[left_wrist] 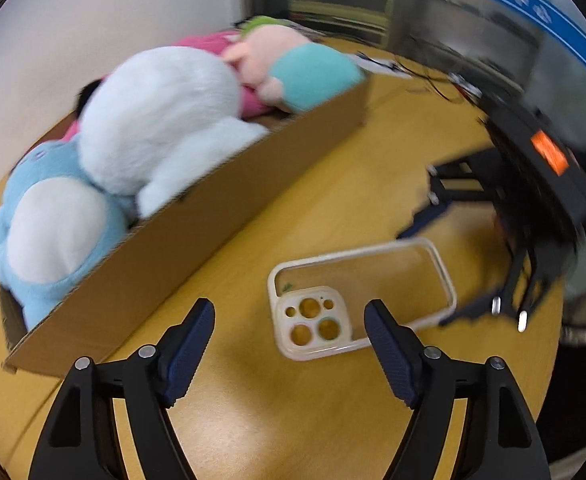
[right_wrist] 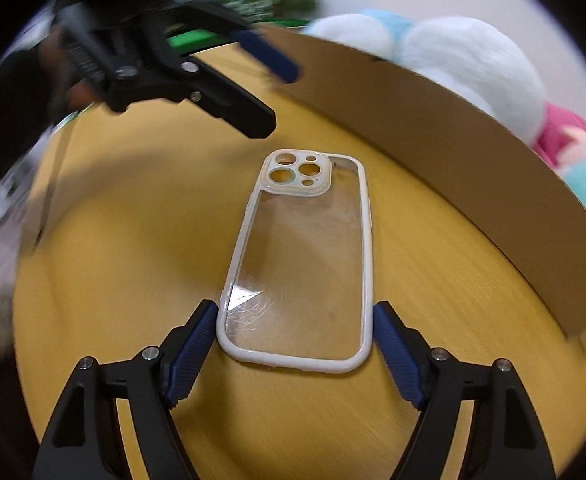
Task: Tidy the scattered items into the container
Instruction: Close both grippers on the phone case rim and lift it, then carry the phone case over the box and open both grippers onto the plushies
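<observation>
A clear phone case with a cream rim (left_wrist: 359,300) (right_wrist: 299,264) lies flat on the wooden table. My right gripper (right_wrist: 295,320) is open, its blue pads on either side of the case's bottom end, close to the rim. It also shows in the left wrist view (left_wrist: 425,276) at the case's far end. My left gripper (left_wrist: 291,320) is open and empty, just short of the case's camera end. It shows in the right wrist view (right_wrist: 271,92), above the table. A cardboard box (left_wrist: 197,216) (right_wrist: 473,168) holds several plush toys (left_wrist: 161,120) (right_wrist: 469,64).
The round wooden table (left_wrist: 293,420) (right_wrist: 133,260) carries the box along its wall side. Cables and papers (left_wrist: 425,76) lie at the far edge. A white wall stands behind the box.
</observation>
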